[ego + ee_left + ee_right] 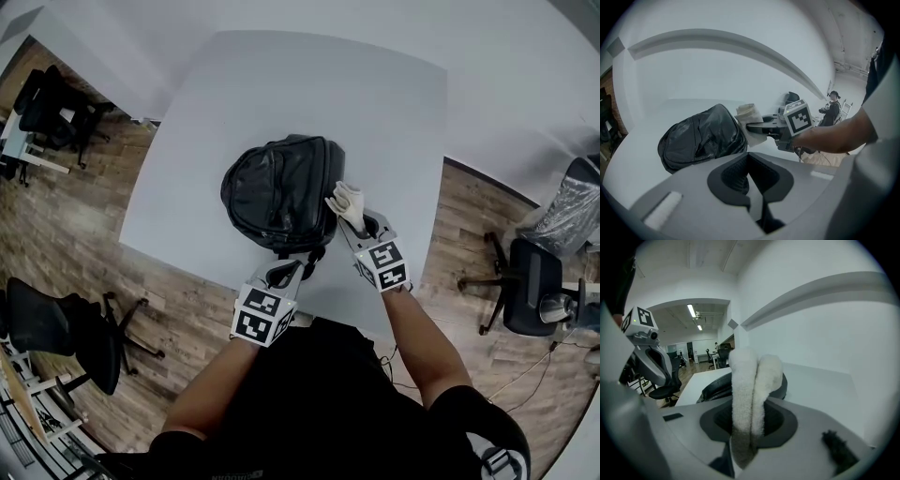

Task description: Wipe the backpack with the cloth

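A black backpack [279,192] lies on the white table [309,84], near its front edge. My right gripper [354,221] is shut on a white cloth [345,200], which touches the backpack's right side. In the right gripper view the folded cloth [750,380] stands up out of the jaws, with the backpack [715,387] behind it. My left gripper [289,272] sits at the backpack's near edge, beside a dangling strap. In the left gripper view its jaws [752,187] meet with nothing between them, and the backpack [701,136] and cloth [749,115] lie ahead.
Black office chairs stand on the wooden floor at the left [56,328], far left [52,112] and right [530,281]. The table's front edge runs just under my grippers. A person [830,110] stands far back in the room.
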